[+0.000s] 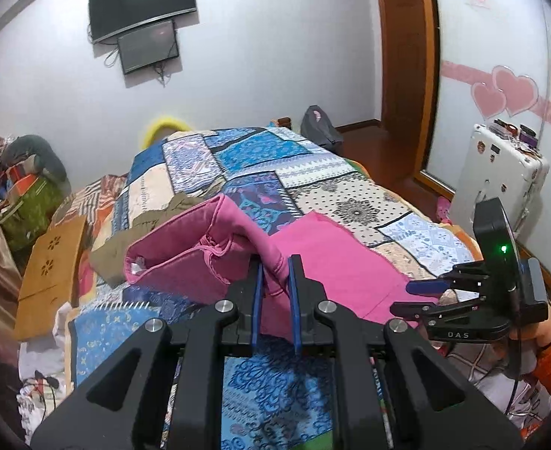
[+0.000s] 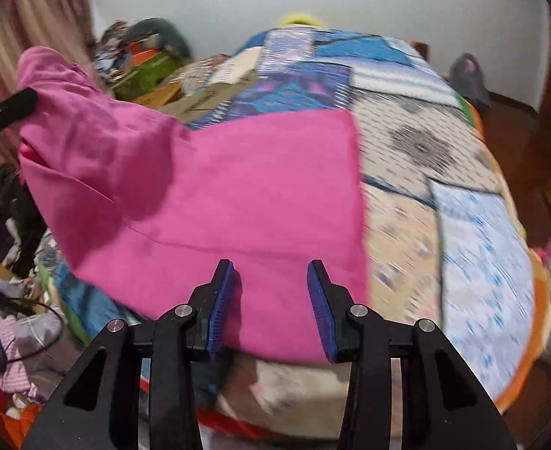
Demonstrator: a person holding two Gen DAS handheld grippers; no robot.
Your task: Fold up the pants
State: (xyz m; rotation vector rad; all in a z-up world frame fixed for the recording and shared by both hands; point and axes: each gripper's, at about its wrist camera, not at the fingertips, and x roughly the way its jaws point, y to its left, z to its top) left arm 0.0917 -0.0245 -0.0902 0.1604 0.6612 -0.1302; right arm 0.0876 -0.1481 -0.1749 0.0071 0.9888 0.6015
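Pink pants (image 1: 324, 258) lie on the patchwork quilt (image 1: 260, 157) of a bed. My left gripper (image 1: 275, 264) is shut on a bunched fold of the pants near the waistband and lifts it off the bed. The waistband opening (image 1: 170, 258) hangs to the left. My right gripper (image 2: 271, 266) is open and empty, its jaws wide just above the near edge of the pants (image 2: 245, 195). It also shows in the left wrist view (image 1: 421, 296), at the right edge of the pants. The left gripper's finger (image 2: 9, 110) shows at the raised pink fabric.
Olive-brown clothing (image 1: 151, 221) lies on the quilt behind the pants. Clutter, bags and an orange board (image 1: 50, 258) fill the left side of the bed. A white case (image 1: 500, 165) stands at the right. A door (image 1: 406, 48) and two wall screens (image 1: 140, 11) lie beyond.
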